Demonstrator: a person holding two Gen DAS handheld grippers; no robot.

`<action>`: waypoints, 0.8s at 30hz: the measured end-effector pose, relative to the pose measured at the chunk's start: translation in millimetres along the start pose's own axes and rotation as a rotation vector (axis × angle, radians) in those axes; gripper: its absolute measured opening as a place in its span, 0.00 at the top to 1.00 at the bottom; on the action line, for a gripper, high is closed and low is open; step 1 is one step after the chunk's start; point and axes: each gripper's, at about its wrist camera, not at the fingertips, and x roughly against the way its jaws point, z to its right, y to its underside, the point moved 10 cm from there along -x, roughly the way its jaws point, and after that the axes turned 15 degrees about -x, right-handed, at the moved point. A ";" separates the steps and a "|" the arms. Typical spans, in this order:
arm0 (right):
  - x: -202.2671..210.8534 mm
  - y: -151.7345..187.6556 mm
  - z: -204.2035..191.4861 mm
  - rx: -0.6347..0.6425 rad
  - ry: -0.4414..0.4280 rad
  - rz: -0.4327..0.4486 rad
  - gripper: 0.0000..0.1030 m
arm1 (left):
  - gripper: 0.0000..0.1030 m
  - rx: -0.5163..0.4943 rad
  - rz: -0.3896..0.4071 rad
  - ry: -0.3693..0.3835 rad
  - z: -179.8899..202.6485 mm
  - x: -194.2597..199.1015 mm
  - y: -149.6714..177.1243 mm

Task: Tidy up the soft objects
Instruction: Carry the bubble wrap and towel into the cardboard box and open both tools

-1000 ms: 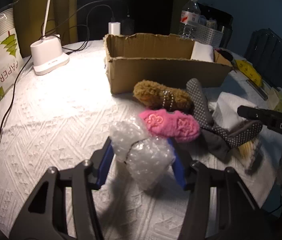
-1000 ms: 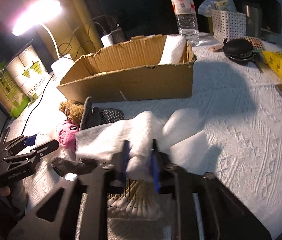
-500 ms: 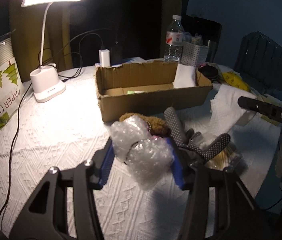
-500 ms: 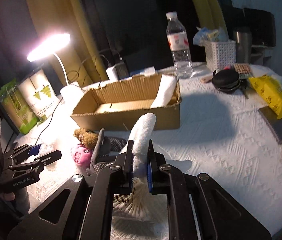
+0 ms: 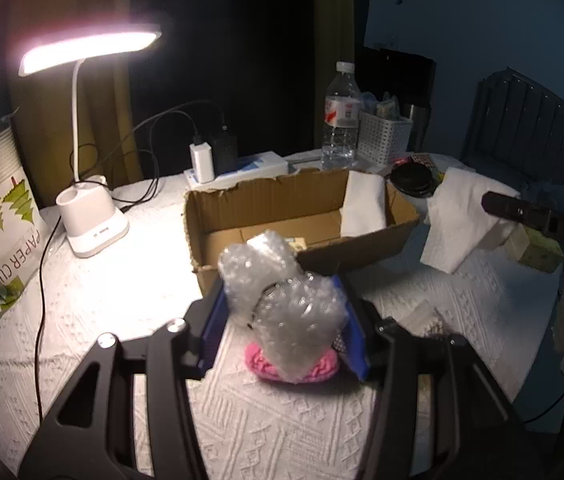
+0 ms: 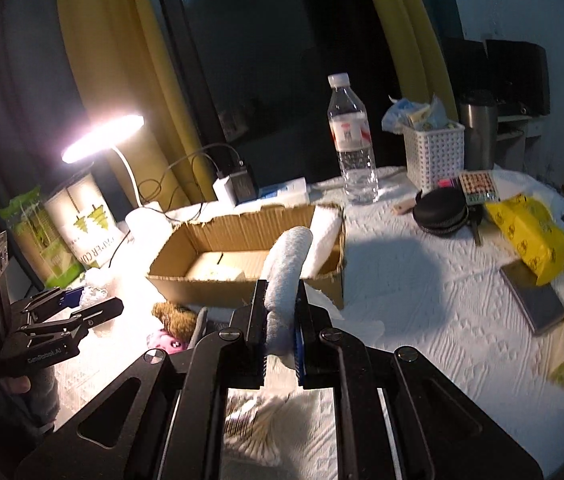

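Observation:
My left gripper is shut on a crumpled wad of clear bubble wrap, held above the table just before the open cardboard box. A pink plush lies on the cloth under it. My right gripper is shut on a white paper towel, which sticks up between the blue pads in front of the box. In the left wrist view that towel hangs from the right gripper. A folded white cloth leans inside the box's right end. A brown plush lies by the box.
A lit desk lamp and a paper cup pack stand at the left. Behind the box are a charger with cables, a water bottle and a white basket. A black case, a yellow pack and a phone lie at the right.
Both grippers have risen off the table with their loads. The paper towel came up off the cloth, and the bubble wrap now hangs over the pink plush near the box.

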 end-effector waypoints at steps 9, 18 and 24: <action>-13.7 -29.7 -6.1 0.014 -0.020 0.015 0.89 | 0.50 -0.004 0.018 -0.019 -15.1 -17.2 -24.1; -27.6 -54.1 -13.9 0.058 -0.032 0.032 0.89 | 0.50 0.030 0.041 -0.019 -33.5 -44.1 -40.5; -48.5 -63.8 -14.8 0.076 -0.028 0.023 0.89 | 0.50 0.050 0.006 -0.018 -44.6 -74.5 -32.7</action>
